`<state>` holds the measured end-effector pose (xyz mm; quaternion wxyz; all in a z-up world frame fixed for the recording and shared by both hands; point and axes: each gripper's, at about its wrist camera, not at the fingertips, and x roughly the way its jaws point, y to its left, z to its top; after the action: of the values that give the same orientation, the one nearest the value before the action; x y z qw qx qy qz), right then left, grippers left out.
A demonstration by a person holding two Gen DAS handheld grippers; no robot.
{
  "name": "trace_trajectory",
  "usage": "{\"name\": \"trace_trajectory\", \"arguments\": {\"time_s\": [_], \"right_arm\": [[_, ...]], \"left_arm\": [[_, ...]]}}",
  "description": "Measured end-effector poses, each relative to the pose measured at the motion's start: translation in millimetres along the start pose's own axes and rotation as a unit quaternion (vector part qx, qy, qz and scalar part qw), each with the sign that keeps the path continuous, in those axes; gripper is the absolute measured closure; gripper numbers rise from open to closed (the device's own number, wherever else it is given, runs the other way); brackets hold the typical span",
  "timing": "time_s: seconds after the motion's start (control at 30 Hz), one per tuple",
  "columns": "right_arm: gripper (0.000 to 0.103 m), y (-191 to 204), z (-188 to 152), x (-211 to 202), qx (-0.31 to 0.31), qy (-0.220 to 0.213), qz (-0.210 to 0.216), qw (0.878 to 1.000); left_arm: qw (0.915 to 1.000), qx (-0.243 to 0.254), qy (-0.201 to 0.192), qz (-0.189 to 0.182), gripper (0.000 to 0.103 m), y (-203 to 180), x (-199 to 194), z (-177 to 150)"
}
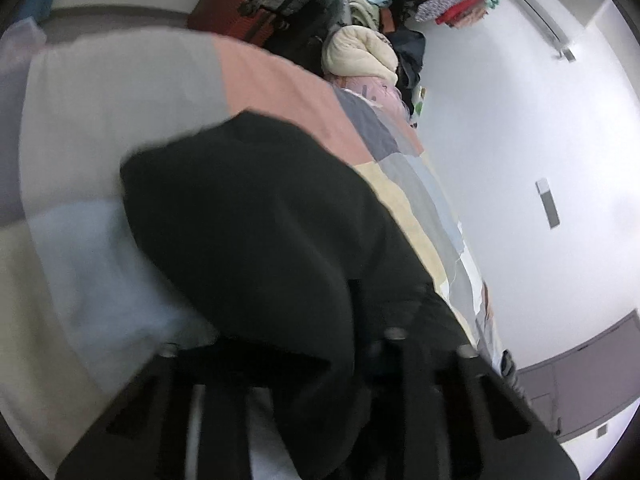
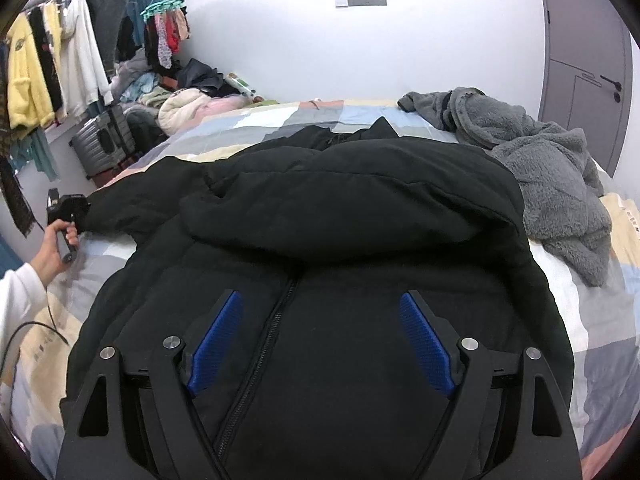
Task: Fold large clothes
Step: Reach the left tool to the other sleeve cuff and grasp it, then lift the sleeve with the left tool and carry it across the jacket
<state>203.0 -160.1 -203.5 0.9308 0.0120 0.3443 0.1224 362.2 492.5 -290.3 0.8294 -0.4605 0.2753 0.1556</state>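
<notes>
While the left gripper (image 2: 74,208) is clenched on the jacket (image 2: 320,240) sleeve at the bed's (image 2: 580,320) left edge, the right gripper (image 2: 320,344) hovers released over the zip; slick padded fabric could slip mid-fold.

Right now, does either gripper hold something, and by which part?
The left gripper is shut on the sleeve end of the black jacket. The right gripper is open over the jacket's front and holds nothing.

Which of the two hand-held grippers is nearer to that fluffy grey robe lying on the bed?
Right. The right hand-held gripper hovers open over the black padded jacket, beside the fluffy grey robe. The left hand-held gripper grips the jacket's sleeve on the far side.
</notes>
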Motion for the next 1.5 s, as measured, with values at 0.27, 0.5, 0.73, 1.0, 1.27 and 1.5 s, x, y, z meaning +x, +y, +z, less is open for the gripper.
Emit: {"name": "trace_trajectory", "arguments": {"time_s": [0.27, 0.5, 0.73, 1.0, 1.27, 1.5], "right_arm": [[0.021, -3, -6, -19, -0.028, -0.020, -0.002, 0.999], [0.012, -14, -11, -34, -0.024, -0.029, 0.003, 0.999], [0.002, -28, -20, -63, -0.023, -0.061, -0.002, 0.998], [0.000, -49, -26, -89, -0.016, -0.101, -0.004, 0.995], [0.000, -71, -26, -100, 0.004, -0.125, 0.000, 0.992], [0.000, -99, -26, -111, 0.061, -0.143, 0.032, 0.987]], "left_arm": [[0.9947, 0.063, -0.063, 0.051, 0.095, -49, -70, 6], [0.9863, 0.128, -0.091, 0.050, 0.096, -106, -131, -2], [0.9739, 0.193, -0.113, 0.038, 0.096, -174, -172, -26], [0.9506, 0.282, -0.129, 0.013, 0.096, -264, -209, -82], [0.9172, 0.380, -0.119, -0.025, 0.096, -346, -220, -166], [0.9039, 0.412, -0.077, -0.086, 0.096, -391, -206, -240]]}}
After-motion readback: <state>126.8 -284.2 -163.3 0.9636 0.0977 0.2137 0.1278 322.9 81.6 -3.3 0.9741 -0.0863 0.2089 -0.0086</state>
